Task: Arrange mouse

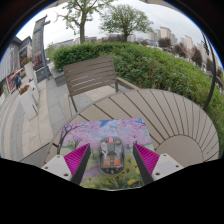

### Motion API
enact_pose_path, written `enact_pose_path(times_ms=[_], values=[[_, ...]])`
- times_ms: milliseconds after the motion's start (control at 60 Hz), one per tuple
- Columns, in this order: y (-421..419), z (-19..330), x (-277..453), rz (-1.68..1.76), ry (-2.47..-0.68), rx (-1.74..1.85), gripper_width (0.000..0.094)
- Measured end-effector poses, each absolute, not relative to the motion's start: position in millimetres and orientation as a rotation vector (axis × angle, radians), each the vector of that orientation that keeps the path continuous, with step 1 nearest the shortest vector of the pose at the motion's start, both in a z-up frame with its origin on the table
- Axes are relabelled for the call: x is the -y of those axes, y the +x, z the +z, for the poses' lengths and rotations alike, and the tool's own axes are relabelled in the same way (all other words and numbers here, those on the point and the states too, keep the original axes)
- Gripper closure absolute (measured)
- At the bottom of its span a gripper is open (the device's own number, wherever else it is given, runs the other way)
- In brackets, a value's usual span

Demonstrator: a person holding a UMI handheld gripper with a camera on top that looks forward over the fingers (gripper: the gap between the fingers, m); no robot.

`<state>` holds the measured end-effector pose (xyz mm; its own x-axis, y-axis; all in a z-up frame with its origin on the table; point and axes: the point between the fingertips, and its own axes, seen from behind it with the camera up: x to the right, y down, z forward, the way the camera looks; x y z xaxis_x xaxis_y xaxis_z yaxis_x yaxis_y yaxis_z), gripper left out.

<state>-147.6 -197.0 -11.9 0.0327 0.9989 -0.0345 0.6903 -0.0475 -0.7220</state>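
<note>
Outdoors, on a terrace under an overcast sky, a round slatted wooden table (165, 120) fills the centre and right of the frame. Its pale boards fan outward from the lower middle. Behind the table, at centre left, a wooden chair (88, 77) with a slatted back stands on paved ground. A green hedge (150, 62) runs across the middle of the frame behind the chair and curves down the right side. Trees (110, 18) rise above the hedge at upper centre, and buildings (170, 38) show at upper right. At far left a paved walkway (25, 110) leads away, with more structures beside it.

At the bottom of the frame a mouse mat (105, 150) printed with a pink and green landscape lies on the table. On that mat sits the mouse (111, 153), a dark grey and silver unit, positioned at lower centre.

The gripper (111, 160) enters from the bottom edge. Its two fingers carry magenta pads (77, 158), one at each side of the mouse. The mouse stands between the fingers and rests on the mat. A narrow gap appears between each pad and the mouse body, so the tool is released and grasps nothing.
</note>
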Motion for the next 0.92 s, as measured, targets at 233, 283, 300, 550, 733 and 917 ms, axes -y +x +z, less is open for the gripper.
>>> enact_pose_path(times_ms=[233, 283, 300, 550, 733, 917], values=[[-83.2, 72.0, 173.6, 0.665, -1.787, 1.742, 0.0082], [-59.6, 92.3, 168.8, 0.652, -1.791, 1.754, 0.0089], [-50.0, 99.3, 167.3, 0.648, -1.793, 1.758, 0.0092], [63.9, 152.8, 137.4, 0.546, -1.884, 1.763, 0.0091], [97.0, 145.0, 125.6, 0.535, -1.971, 1.734, 0.0091], [100.8, 145.9, 125.0, 0.541, -1.976, 1.714, 0.008]])
